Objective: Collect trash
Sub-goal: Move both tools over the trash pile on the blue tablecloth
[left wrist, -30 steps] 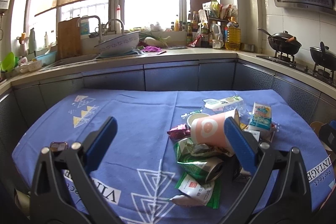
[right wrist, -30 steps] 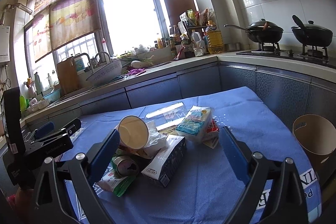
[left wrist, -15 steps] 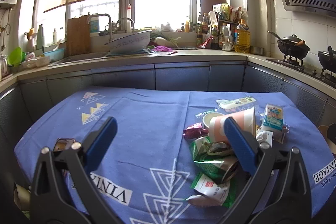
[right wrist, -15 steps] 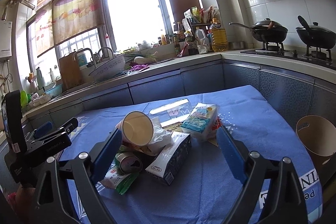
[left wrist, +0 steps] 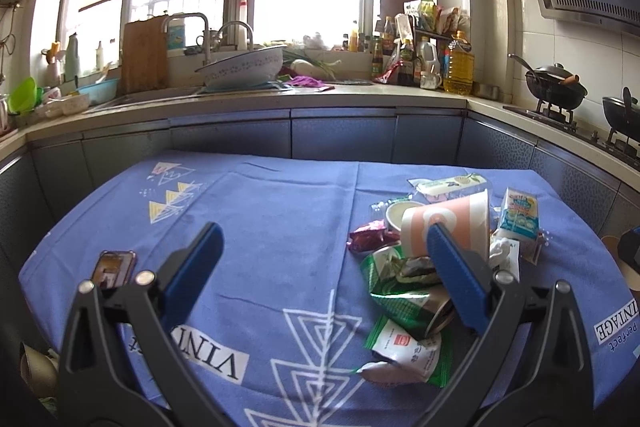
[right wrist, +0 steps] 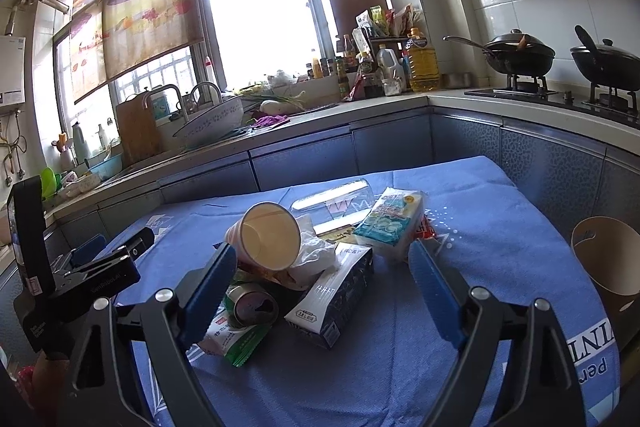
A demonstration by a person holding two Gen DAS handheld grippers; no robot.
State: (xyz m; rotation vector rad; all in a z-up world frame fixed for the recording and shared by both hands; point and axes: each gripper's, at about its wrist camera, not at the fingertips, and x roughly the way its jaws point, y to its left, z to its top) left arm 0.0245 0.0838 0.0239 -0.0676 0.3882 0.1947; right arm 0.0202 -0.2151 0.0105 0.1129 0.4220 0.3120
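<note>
A pile of trash lies on the blue tablecloth [left wrist: 280, 211]: a pink paper cup [left wrist: 452, 223] on its side, a crushed can [right wrist: 252, 307], green wrappers [left wrist: 404, 341], a dark carton [right wrist: 332, 291], a tissue pack [right wrist: 390, 223] and a clear plastic cup [right wrist: 332, 201]. My left gripper [left wrist: 320, 279] is open and empty, held above the cloth left of the pile. My right gripper [right wrist: 320, 287] is open and empty, with the carton seen between its fingers. The left gripper also shows in the right wrist view [right wrist: 80, 279].
A brown paper bin [right wrist: 604, 259] stands beyond the table's right edge. Grey cabinets and a cluttered counter with a sink and a large bowl [left wrist: 240, 67] run behind the table. Two black woks [right wrist: 520, 55] sit on the stove at the right.
Both grippers have drawn slightly back and up from the pile; the left view has shifted left, so the trash sits further right. Both stay open and empty.
</note>
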